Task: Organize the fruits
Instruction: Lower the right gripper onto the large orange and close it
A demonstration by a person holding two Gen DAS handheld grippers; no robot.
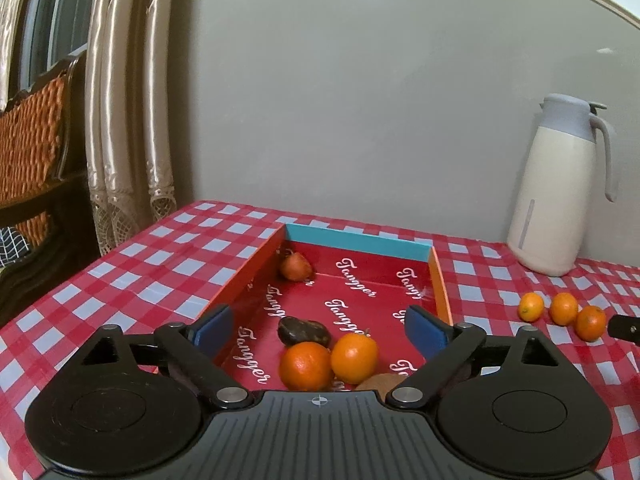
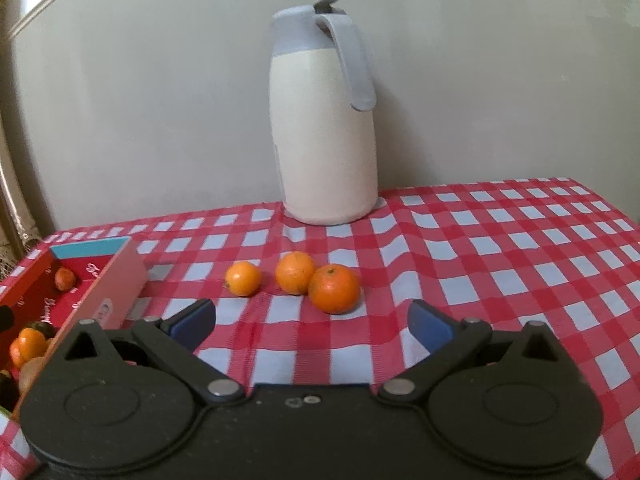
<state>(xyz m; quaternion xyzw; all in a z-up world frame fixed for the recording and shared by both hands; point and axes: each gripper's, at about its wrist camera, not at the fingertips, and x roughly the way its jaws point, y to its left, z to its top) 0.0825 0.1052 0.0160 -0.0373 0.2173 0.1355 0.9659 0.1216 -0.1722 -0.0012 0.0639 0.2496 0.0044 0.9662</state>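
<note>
A red box [image 1: 248,276] with a blue far wall lies on the checked tablecloth. Inside it are two oranges [image 1: 306,365] [image 1: 354,357], a dark fruit [image 1: 304,331], a brown fruit [image 1: 378,384] and a small orange fruit [image 1: 295,266] at the far end. My left gripper [image 1: 318,326] is open and empty above the box's near end. Three oranges [image 2: 334,288] [image 2: 295,272] [image 2: 242,278] lie on the cloth right of the box. My right gripper [image 2: 312,322] is open and empty just short of them. The box [image 2: 116,280] also shows at the left of the right wrist view.
A cream jug [image 2: 324,128] with a grey lid and handle stands by the wall behind the three oranges; it also shows in the left wrist view [image 1: 560,188]. Curtains [image 1: 120,100] and a wooden chair [image 1: 36,144] stand left of the table. The table's left edge is near the box.
</note>
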